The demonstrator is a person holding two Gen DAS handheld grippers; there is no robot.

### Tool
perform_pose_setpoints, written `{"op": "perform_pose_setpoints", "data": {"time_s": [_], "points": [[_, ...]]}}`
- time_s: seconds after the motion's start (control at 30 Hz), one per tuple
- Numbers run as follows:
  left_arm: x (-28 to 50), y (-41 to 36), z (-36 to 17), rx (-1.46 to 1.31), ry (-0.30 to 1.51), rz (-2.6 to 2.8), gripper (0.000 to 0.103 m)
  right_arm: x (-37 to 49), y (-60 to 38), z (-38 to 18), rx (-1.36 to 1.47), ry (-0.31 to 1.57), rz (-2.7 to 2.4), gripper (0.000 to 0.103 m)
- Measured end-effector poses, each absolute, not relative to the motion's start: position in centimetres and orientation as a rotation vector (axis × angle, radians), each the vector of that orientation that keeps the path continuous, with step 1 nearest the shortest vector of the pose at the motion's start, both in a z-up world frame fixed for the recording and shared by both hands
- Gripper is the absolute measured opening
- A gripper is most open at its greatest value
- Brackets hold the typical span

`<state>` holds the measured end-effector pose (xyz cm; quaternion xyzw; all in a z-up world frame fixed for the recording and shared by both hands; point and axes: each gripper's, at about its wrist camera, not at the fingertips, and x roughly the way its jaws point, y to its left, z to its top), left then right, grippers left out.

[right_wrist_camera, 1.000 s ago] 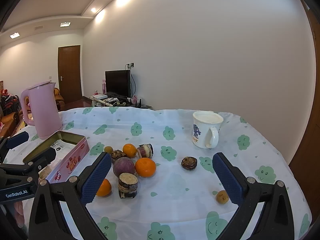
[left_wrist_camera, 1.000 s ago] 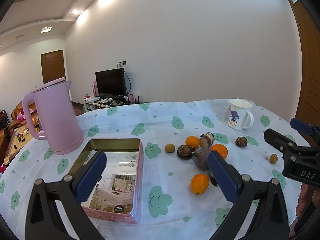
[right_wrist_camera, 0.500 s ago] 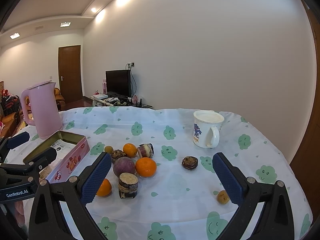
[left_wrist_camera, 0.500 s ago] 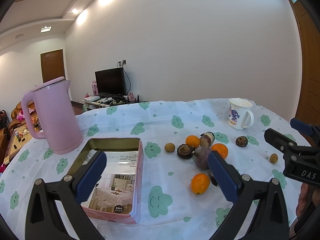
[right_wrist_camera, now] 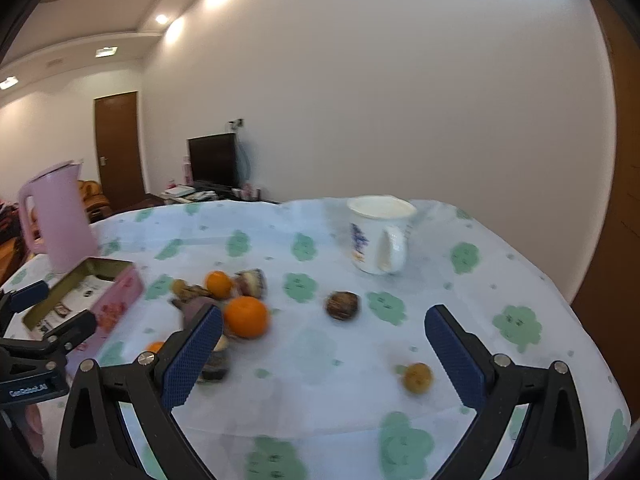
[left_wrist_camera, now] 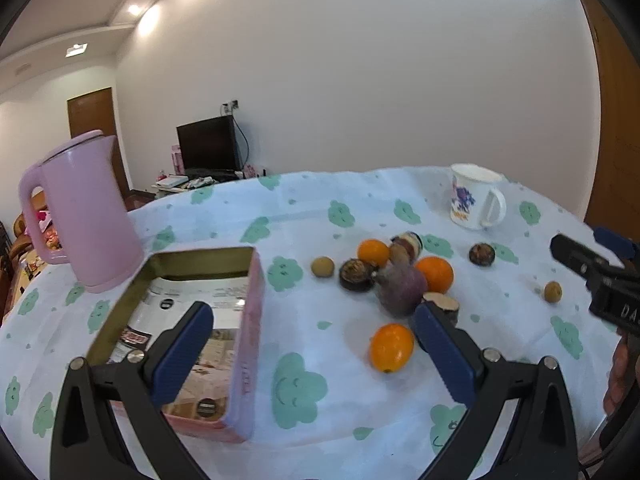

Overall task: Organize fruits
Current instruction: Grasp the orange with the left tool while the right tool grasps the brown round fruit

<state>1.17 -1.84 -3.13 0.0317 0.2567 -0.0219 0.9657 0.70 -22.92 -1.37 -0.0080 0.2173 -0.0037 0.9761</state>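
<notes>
Both of your grippers hang over the table with their blue-padded jaws spread wide and nothing between them. Your left gripper (left_wrist_camera: 310, 354) sits low over the white tablecloth with green cloud faces (left_wrist_camera: 300, 384), its left finger above the open pink rectangular tin (left_wrist_camera: 250, 344) and its right finger just beside the small oval orange kumquat (left_wrist_camera: 391, 347). Beyond that kumquat lies the main cluster of fruit: a dull purple round fruit (left_wrist_camera: 402, 288), a bright orange mandarin (left_wrist_camera: 435, 274) touching it, a second smaller mandarin (left_wrist_camera: 373, 253) farther back, a dark brown wrinkled fruit (left_wrist_camera: 356, 275) and a small tan longan (left_wrist_camera: 322, 267) off to its left. The tin holds printed paper and no fruit.

Your right gripper (right_wrist_camera: 322, 354) is tilted toward the right half of the table; its view is blurred. Between its fingers you see a lone dark brown round fruit (right_wrist_camera: 342, 305), and near its right finger a small yellow-brown longan (right_wrist_camera: 418, 377). A white ceramic mug with a blue print (right_wrist_camera: 378, 240) stands farther back, and a pink plastic electric kettle (left_wrist_camera: 82, 216) stands behind the tin.
</notes>
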Motion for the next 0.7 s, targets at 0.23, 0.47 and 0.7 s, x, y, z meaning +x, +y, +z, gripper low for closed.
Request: {"op": "perform_pose_setpoints", "data": {"time_s": [0.23,0.47,0.7], "points": [[2.7,-4.0,-4.7,0.109,0.564,-0.109,0.103,1.5,-27.7,-3.6,0.018,0.493,-0.104,0.101],[4.7,-4.7,-6.2,0.097,0.656,-0.178,0.086,2.5,-30.1,-5.7,0.030,0.590,-0.119,0.076],[6.0,-5.4,-7.0,0.090,0.730,-0.236,0.073,3.5,-29.9,-6.7,0.008,0.676,-0.097,0.065]]}}
